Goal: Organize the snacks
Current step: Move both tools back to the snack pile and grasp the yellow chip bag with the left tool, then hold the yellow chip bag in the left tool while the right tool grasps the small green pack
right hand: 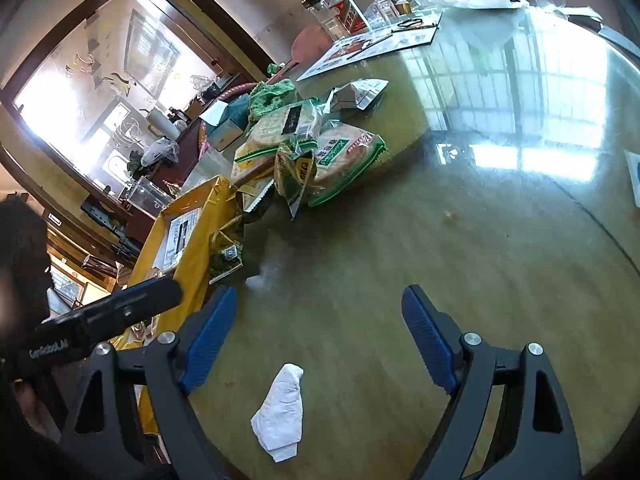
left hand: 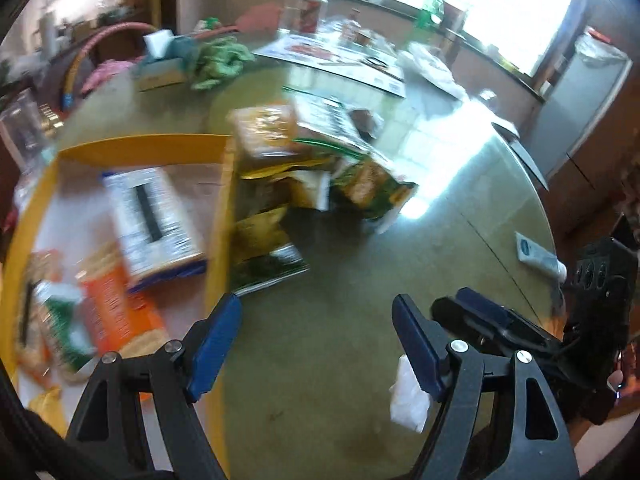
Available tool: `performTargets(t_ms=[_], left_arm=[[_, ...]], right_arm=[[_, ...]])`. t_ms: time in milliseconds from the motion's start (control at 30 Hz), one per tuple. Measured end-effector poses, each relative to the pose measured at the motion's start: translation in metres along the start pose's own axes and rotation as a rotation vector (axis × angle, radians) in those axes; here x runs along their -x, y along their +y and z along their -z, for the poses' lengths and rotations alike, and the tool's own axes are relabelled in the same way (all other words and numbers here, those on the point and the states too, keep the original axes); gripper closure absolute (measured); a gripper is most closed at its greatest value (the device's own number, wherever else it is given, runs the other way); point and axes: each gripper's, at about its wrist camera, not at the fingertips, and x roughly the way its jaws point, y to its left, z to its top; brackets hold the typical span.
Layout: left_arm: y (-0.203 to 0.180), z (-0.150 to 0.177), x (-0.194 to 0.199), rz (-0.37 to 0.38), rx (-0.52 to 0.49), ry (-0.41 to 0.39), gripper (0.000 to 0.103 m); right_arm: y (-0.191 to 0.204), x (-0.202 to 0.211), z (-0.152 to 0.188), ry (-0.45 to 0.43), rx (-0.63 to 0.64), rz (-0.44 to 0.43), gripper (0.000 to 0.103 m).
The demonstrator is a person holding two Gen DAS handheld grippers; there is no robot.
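1. Yellow box [left hand: 224, 184] on worktop [left hand: 340, 320]: three snack packets inside, blurred.
2. Snack pile [right hand: 312, 152] just beside box; count unclear.
3. Left gripper [left hand: 316, 344], right gripper [right hand: 320, 336]: both wide open, empty.

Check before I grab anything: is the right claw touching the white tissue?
Apart. The right wrist view shows the open right claw above the table, the white tissue lying flat below between its fingers.

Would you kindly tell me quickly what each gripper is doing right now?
Left gripper: open, holding nothing.
Right gripper: open, holding nothing.
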Motion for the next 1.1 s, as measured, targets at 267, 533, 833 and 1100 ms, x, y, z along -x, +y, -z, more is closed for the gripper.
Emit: performTargets(t_ms=[267,533,833,1100], left_arm=[[0.017,-0.010,-0.017,-0.120,0.012,0.017,0.028],[0.028,-0.032,-0.029,-0.182,0.085,0.039,0.028],[0.029,-0.031,-0.049,-0.213,0.093,0.063,0.066],[0.024,0.006,-0.026,-0.180,0.065,0.031,0.068]], right_arm=[[0.003,0.001,-0.001,-0.002,0.023,0.001,0.018],[-0.005,0.003,-0.007,-0.009,0.017,0.005,0.018],[-0.005,-0.002,-0.024,0.008,0.018,-0.019,0.025],[0.036,-0.016,-0.072,-0.024,0.193,0.045,0.031]])
